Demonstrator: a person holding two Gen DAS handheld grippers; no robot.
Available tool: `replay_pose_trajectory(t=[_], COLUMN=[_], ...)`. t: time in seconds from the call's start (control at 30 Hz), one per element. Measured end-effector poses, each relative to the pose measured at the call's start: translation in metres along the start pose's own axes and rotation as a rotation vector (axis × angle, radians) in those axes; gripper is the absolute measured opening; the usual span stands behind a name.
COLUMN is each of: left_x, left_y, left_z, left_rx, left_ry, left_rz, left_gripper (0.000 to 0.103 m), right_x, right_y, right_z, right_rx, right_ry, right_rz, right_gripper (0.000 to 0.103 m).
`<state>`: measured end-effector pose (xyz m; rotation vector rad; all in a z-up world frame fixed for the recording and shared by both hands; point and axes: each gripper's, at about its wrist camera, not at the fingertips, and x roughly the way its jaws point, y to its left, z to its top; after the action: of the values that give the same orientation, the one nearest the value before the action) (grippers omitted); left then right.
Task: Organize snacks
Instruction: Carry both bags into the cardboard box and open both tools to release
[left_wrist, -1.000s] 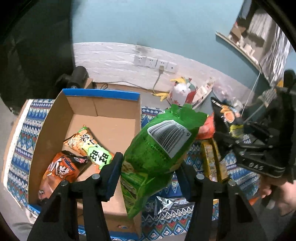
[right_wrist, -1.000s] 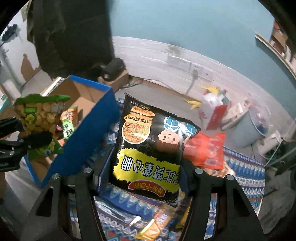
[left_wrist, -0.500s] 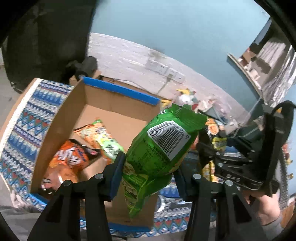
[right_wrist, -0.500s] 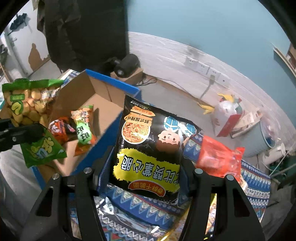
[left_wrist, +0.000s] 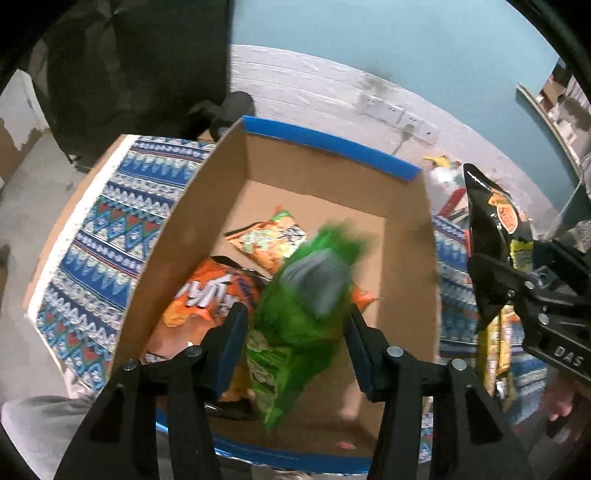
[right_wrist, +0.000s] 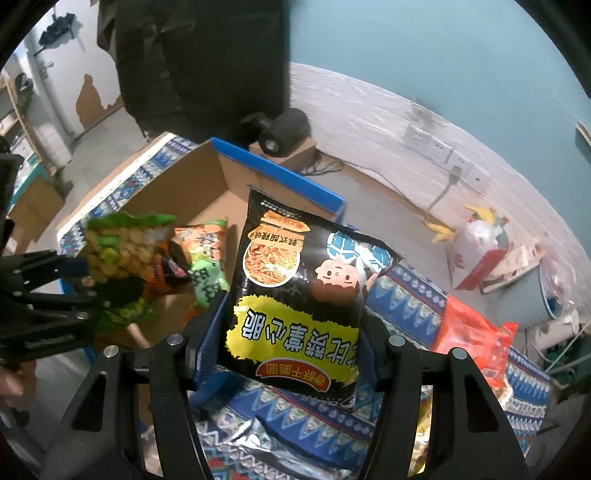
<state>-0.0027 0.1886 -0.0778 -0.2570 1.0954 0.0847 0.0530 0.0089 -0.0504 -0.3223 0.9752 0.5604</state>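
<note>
My left gripper (left_wrist: 295, 317) hangs over the open cardboard box (left_wrist: 325, 140) and its jaws are opening. The green snack bag (left_wrist: 299, 314) is between them, motion-blurred and loose from both pads, dropping into the box. Inside lie an orange bag (left_wrist: 207, 295) and an orange-and-green bag (left_wrist: 269, 240). My right gripper (right_wrist: 293, 317) is shut on an upside-down black noodle-snack bag (right_wrist: 295, 295), held just right of the box's blue-edged wall. The left gripper (right_wrist: 74, 288) and green bag (right_wrist: 118, 251) also show at the left of the right wrist view.
A blue patterned cloth (left_wrist: 110, 229) covers the table under the box. Right of the box lie a red-orange packet (right_wrist: 476, 339), a silver packet (right_wrist: 266, 439) and yellow packets (left_wrist: 498, 350). On the floor behind stand a white bag (right_wrist: 476, 247) and a dark cylinder (right_wrist: 284, 129).
Both grippers have moved left toward the box. The left one has come down over it and its jaws have let go of the green bag. The right one keeps its black bag.
</note>
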Motion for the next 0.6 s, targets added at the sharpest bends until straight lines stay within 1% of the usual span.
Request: replay_pose_trajectory(t=[0.03,0.07,0.13,0.3,0.43,0.6], left_x=[0.000,-0.001,-0.004,-0.013,-0.016,-0.018], left_y=[0.001,0.002,0.004,0.007,0.013,0.023], left_z=[0.001,0.001,0.001,0.002,0.002,0.002], left_rx=[0.005,0.007,0.006,0.015,0.019,0.005], left_ry=[-0.002,-0.006,-0.018,-0.038,-0.054,-0.050], left_rz=[0.014,0.022,0.038,0.069,0.108,0.142], left_gripper=[0.060,0.068,0.075,0.075,0.076,0.076], right_x=[0.002,0.004,0.007,0.019,0.030,0.042], right_y=[0.003,0.006,0.011,0.018,0.025,0.033], right_z=[0.002,0.003,0.006,0.013,0.019,0.025], right_rx=[-0.005,-0.008,-0.016,-0.022,-0.028,-0.038], right_ry=[0.001,0.002,0.007,0.022,0.041,0.056], right_rz=[0.008,0.014,0.030,0.061,0.078,0.093], right_gripper=[0.061,0.061,0.061,0.061,0.061,0.061])
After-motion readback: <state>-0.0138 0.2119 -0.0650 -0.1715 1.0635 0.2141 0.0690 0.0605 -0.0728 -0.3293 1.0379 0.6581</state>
